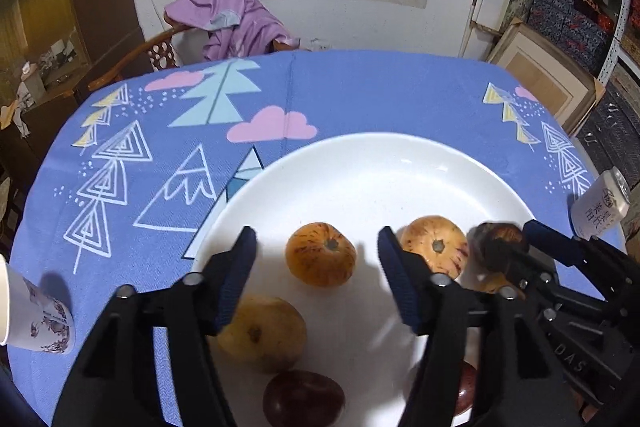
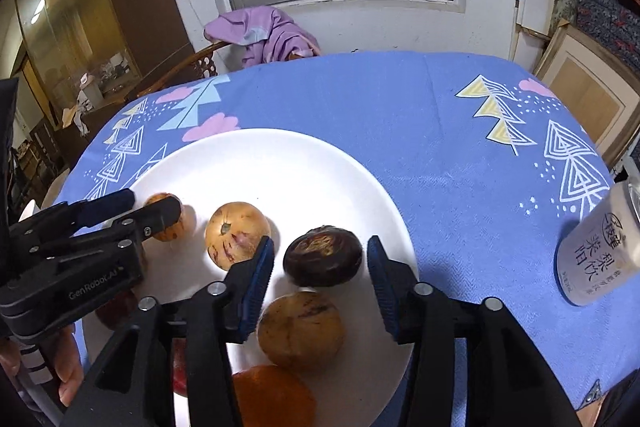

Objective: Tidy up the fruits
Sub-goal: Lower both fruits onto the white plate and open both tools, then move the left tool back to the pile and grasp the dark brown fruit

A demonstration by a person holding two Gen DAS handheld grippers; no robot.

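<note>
A white plate [image 1: 360,163] on the blue tablecloth holds several round fruits. My left gripper [image 1: 316,251] is open over the plate, with an orange streaked fruit [image 1: 320,254] between its fingers. A yellow fruit [image 1: 262,335] and a dark purple fruit [image 1: 303,401] lie nearer. A second streaked fruit [image 1: 434,245] lies to the right. My right gripper [image 2: 320,263] is open around a dark brown fruit [image 2: 323,255] at the plate's [image 2: 260,155] right side; it also shows in the left wrist view [image 1: 500,239]. A tan fruit [image 2: 300,333] and an orange one [image 2: 276,397] lie below it.
A white drink can [image 2: 596,251] stands on the cloth to the right, also visible in the left wrist view [image 1: 600,207]. A paper cup [image 1: 36,319] stands at the left edge. A chair with a purple garment [image 1: 240,23] stands behind the table.
</note>
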